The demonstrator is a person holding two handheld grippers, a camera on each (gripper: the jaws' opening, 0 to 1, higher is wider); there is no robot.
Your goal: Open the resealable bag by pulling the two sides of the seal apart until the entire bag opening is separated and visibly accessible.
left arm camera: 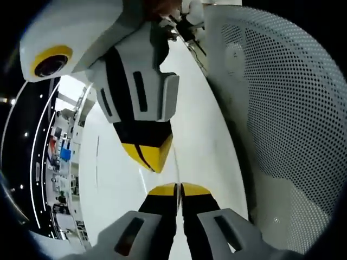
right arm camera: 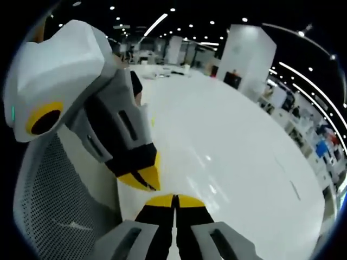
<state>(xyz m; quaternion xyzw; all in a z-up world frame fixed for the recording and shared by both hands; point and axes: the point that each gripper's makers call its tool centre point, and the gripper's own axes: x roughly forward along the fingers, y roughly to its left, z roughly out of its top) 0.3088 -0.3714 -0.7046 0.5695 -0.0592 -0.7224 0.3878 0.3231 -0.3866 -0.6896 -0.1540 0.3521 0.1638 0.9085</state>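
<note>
In the left gripper view my left gripper (left arm camera: 178, 189) rises from the bottom with its yellow-tipped jaws pressed together and nothing visible between them. The right gripper (left arm camera: 150, 156) reaches down from the upper left. Its yellow tips are closed and hang just above and left of the left gripper's tips, a small gap apart. In the right gripper view my right gripper (right arm camera: 174, 200) is also shut at the bottom. There the left gripper (right arm camera: 142, 180) comes in from the left, its tips closed and close beside the right gripper's. Both hover over a glossy white tabletop (right arm camera: 233, 157).
A white perforated mesh chair back (left arm camera: 282, 108) stands close on the right of the left gripper view and shows at the lower left of the right gripper view (right arm camera: 59, 200). The white tabletop (left arm camera: 206, 130) stretches away. Shelves and ceiling lights lie far off.
</note>
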